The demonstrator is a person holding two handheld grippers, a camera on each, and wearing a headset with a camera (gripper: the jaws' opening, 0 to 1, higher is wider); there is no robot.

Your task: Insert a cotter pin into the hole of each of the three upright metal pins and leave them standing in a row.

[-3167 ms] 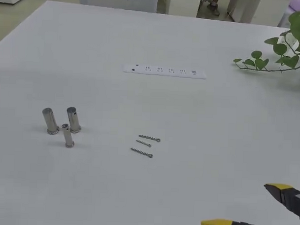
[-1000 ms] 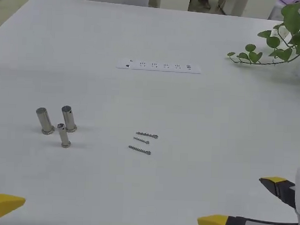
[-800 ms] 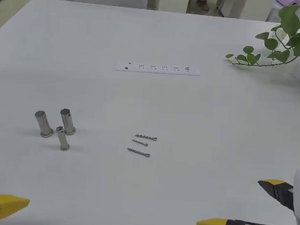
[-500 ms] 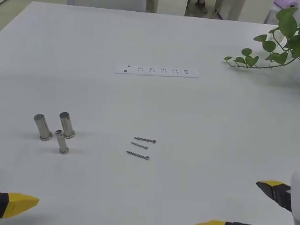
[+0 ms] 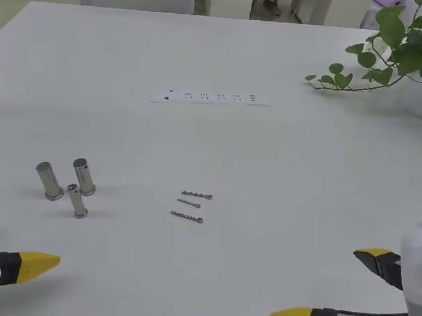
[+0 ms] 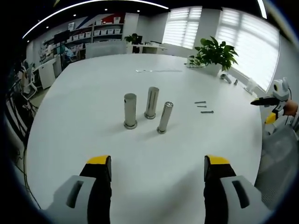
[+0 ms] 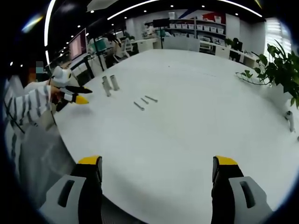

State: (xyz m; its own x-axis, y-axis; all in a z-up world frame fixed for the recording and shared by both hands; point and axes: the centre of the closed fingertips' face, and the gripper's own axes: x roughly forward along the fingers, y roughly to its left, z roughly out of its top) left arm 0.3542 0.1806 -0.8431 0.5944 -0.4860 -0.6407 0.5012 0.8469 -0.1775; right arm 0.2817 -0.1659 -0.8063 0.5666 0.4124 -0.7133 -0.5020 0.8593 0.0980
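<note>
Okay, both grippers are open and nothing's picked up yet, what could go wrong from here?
1. The metal pins stand upright in a tight cluster; the open left gripper reaching for one could knock a neighbour over.
2. The cotter pins are thin, lie flat on the table and sit close together, so the right gripper may slip off one or scatter the others.

Holding the left gripper (image 6: 158, 163) at the lower left of the head view, yellow-tipped jaws standing wide apart and gripping nothing. Holding the right gripper (image 7: 158, 162) at the lower right, jaws likewise spread and empty, pointing leftward. Showing a striped sleeve (image 7: 21, 105) behind the left gripper in the right gripper view.
</note>
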